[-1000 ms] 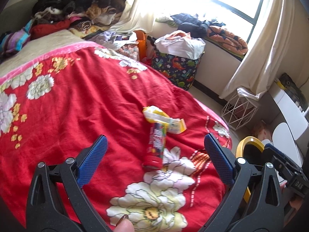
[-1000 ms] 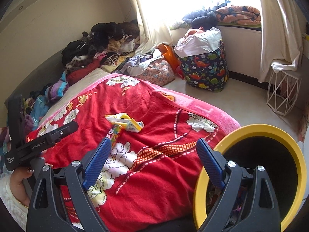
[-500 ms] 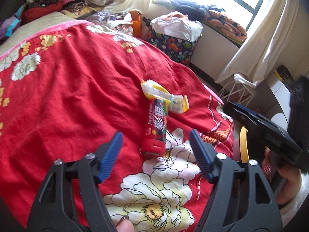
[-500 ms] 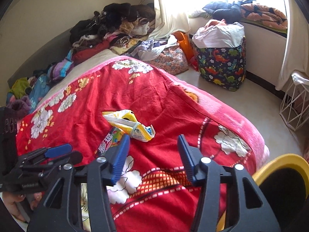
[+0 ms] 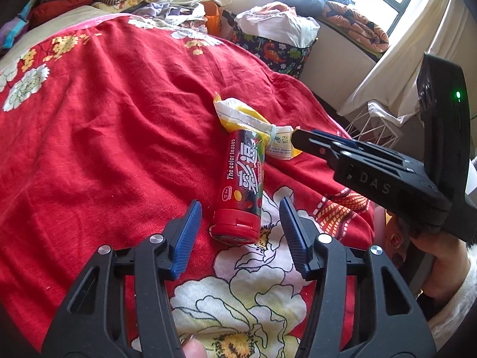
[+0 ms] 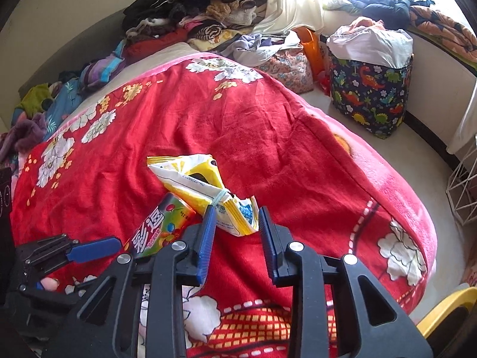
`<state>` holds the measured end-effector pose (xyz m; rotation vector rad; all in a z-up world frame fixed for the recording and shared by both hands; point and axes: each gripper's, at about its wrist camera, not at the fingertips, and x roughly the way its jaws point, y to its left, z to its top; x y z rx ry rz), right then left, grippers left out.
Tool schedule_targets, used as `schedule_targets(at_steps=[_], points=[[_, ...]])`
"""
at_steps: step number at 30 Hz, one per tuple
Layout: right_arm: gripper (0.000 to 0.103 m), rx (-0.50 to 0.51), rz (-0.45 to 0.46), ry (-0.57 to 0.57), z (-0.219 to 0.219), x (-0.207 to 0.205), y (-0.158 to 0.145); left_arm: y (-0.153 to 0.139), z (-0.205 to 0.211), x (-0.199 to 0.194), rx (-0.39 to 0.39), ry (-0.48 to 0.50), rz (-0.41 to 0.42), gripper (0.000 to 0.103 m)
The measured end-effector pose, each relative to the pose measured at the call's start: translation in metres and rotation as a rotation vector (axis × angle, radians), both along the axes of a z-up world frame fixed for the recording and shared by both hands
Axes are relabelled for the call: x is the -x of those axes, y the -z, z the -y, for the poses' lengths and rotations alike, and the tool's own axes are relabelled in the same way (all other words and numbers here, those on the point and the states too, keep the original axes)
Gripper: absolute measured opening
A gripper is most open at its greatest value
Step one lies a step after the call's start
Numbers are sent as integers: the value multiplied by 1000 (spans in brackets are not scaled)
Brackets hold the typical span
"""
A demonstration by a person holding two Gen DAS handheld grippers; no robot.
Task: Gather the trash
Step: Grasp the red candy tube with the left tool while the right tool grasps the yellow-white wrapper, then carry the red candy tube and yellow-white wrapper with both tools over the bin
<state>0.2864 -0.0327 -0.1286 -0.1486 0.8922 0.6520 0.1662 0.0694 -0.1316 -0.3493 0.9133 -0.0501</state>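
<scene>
A red candy tube (image 5: 241,179) lies on the red flowered blanket (image 5: 119,119), its cap end toward me. My left gripper (image 5: 240,203) straddles that cap end; its jaws are closing and the blue pads stand just clear of the tube. A crumpled yellow-and-white wrapper (image 6: 205,185), tied with a rubber band, lies against the tube's far end (image 6: 161,223). My right gripper (image 6: 235,210) has the wrapper's near end between its closing jaws, with no visible squeeze. In the left wrist view the right gripper (image 5: 301,138) comes in from the right to the wrapper (image 5: 244,116).
A yellow-rimmed bin (image 6: 444,307) stands at the bed's lower right corner. On the floor by the window are a dinosaur-print basket (image 6: 372,89) full of laundry and a white wire basket (image 6: 465,191). Piled clothes (image 6: 202,3) cover the bed's far end.
Both grippers came down toward the blanket and their jaws narrowed. The right one swung left from over the yellow bin to the wrapper; the left one closed in on the tube's cap.
</scene>
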Motion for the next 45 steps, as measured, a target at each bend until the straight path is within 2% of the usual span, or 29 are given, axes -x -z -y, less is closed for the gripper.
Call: schedule_targets(at_steps=[6, 11, 14, 15, 23, 36, 45], points=[[18, 10, -26, 4, -8, -8, 11, 6, 2, -6, -4, -6, -15, 46], [9, -39, -50, 11, 3, 4, 8, 10, 2, -11, -8, -17, -21, 42], [8, -78, -59, 41, 17, 15, 1, 12, 3, -13, -8, -28, -26, 36], [8, -95, -61, 52, 22, 18, -2, 13, 4, -13, -8, -29, -28, 31], [7, -201, -46, 143, 66, 51, -22, 9, 13, -10, 25, -5, -16, 27], [7, -296, 39, 247, 122, 92, -61, -22, 42, 0, 32, 71, 67, 27], [7, -337, 47, 356, 166, 107, -68, -38, 68, 5, 37, 138, 108, 27]])
